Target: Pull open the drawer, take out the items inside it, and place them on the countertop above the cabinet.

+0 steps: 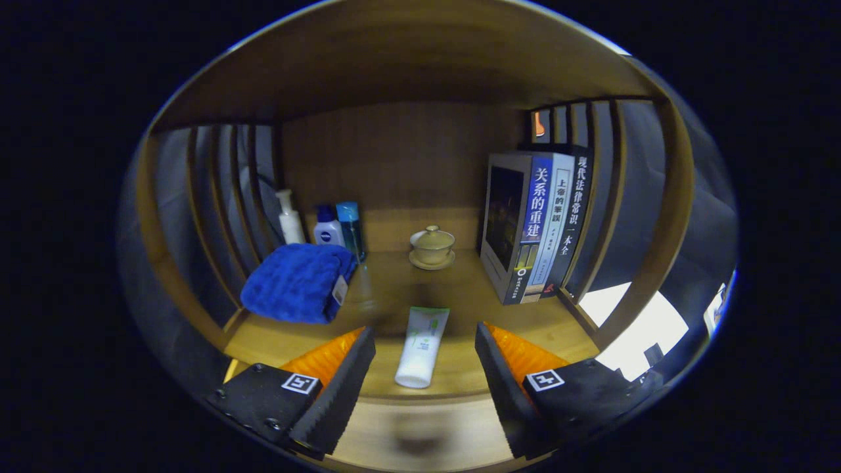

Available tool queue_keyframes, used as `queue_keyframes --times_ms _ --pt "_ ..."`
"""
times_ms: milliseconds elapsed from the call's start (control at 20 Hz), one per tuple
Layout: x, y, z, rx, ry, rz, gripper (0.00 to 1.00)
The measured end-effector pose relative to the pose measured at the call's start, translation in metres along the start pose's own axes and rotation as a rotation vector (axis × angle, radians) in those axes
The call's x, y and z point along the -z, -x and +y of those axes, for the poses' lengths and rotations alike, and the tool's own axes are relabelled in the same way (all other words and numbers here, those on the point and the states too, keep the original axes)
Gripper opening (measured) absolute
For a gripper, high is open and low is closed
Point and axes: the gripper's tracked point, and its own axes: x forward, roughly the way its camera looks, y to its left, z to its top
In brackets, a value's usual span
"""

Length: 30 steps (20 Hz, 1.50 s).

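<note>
The wooden countertop [460,299] carries a tube [422,347], blue towel [297,282], bottles [328,228], lidded cup [431,247] and books [535,226].

A white plastic tube [422,347] is seen lying on the wooden tabletop [460,289] between the spread claw [424,374] fingers, at twelve o'clock.

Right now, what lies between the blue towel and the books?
In the gripper view, a lidded cup on a saucer stands between the towel and the books, toward the back; the tube lies nearer, between the open gripper's fingers.

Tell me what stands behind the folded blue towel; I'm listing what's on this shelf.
Behind the blue towel stand a white pump bottle, a white bottle with a blue cap and a blue bottle. The towel covers their bases. The tongs are open around the white tube.
</note>
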Motion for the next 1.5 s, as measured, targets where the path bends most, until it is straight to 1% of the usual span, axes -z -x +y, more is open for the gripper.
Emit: queue_keyframes --times_ms 150,300,500,600,700,950,1100,1250,1400,1500 --pt "0.009 0.041 -0.003 -0.01 0.011 -0.055 0.99" --pt "0.02 0.068 -0.008 -0.03 -0.028 -0.102 0.99" --pt "0.056 0.098 0.003 -0.087 -0.1 -0.099 0.99" --pt "0.075 0.112 0.005 -0.092 -0.097 -0.117 0.99" --pt "0.095 0.123 0.0 -0.062 -0.068 -0.133 0.98" --pt "0.137 0.147 0.001 -0.068 -0.088 -0.142 0.98" --pt "0.151 0.158 -0.005 -0.054 -0.097 -0.161 0.98" --pt "0.164 0.16 -0.013 -0.035 -0.097 -0.173 0.98" --pt "0.18 0.16 -0.025 0.005 -0.054 -0.157 0.98" --pt "0.189 0.158 -0.029 0.018 -0.035 -0.136 0.99"
